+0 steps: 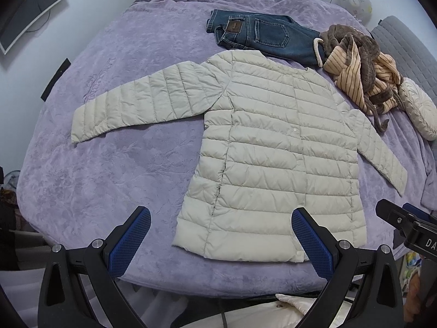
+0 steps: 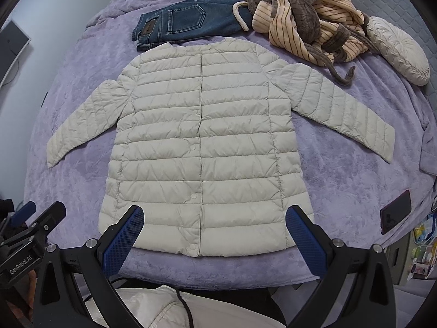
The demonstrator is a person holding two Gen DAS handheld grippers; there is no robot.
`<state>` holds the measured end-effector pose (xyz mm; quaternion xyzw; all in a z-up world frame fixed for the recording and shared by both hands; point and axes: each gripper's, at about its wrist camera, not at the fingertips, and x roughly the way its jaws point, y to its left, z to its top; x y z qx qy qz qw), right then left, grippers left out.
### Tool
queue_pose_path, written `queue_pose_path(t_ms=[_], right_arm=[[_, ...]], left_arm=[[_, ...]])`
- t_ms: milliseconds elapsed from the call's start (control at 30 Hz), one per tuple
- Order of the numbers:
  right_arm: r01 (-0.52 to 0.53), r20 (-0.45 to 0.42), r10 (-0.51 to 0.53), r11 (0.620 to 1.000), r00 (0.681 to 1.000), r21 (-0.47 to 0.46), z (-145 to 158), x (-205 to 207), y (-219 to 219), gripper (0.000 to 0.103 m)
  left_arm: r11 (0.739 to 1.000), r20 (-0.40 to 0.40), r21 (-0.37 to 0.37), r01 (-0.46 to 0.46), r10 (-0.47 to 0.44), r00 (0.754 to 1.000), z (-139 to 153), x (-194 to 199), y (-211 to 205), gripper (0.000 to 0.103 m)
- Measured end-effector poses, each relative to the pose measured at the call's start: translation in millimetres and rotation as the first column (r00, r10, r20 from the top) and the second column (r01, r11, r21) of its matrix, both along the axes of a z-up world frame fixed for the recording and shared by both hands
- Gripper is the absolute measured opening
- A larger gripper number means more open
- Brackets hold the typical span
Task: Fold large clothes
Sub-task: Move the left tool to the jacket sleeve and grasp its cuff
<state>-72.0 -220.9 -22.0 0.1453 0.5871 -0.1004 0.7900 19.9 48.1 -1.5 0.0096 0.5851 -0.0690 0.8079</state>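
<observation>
Cream quilted jacket [image 2: 202, 147] lies flat, buttoned, sleeves spread.

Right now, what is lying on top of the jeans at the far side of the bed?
A brown and striped robe covers the leg end of the jeans; the jacket collar overlaps their near edge. The waistband and back pocket show; the covered legs cannot be seen.

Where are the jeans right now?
The jeans lie folded at the far side of the bed, just beyond the puffer jacket collar, touching the striped robe on their right.
</observation>
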Motion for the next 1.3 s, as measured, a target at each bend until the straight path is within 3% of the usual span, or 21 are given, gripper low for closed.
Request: queue_pose_path(t_ms=[267, 400, 567, 767, 867, 1033, 1167, 1300], right_arm=[[-0.034, 0.007, 0.034, 0.998, 0.999, 0.043, -11, 25, 31, 0.103], [-0.057, -0.060, 0.062, 0.996, 0.996, 0.073, -30, 51, 56, 0.103], [-0.079, -0.139, 0.089, 0.994, 0.986, 0.074, -56, 89, 87, 0.103], [-0.137, -0.162, 0.145, 0.989, 0.976, 0.061, -79, 135, 128, 0.103], [-0.165, -0.156, 0.171, 0.985, 0.973, 0.052, -87, 159, 145, 0.103], [-0.201, -0.132, 0.205, 0.979, 0.970, 0.037, -100, 202, 165, 0.103], [-0.216, -0.100, 0.219, 0.976, 0.971, 0.043, -109, 238, 172, 0.103], [-0.231, -0.060, 0.234, 0.972, 0.970, 0.049, -119, 276, 177, 0.103]], left_arm=[[0.990, -0.036, -0.022, -0.138, 0.137, 0.990, -31, 31, 72, 0.103], [0.979, -0.052, -0.044, -0.201, 0.198, 0.979, -52, 50, 114, 0.103], [0.953, -0.081, -0.102, -0.285, 0.278, 0.957, -83, 77, 165, 0.103], [0.910, -0.086, -0.201, -0.362, 0.352, 0.932, -119, 115, 213, 0.103], [0.876, -0.083, -0.279, -0.394, 0.387, 0.918, -141, 138, 234, 0.103], [0.774, -0.142, -0.444, -0.451, 0.436, 0.888, -185, 173, 258, 0.103], [0.711, -0.183, -0.494, -0.500, 0.477, 0.859, -215, 194, 268, 0.103], [0.680, -0.156, -0.511, -0.526, 0.528, 0.835, -222, 207, 276, 0.103]])
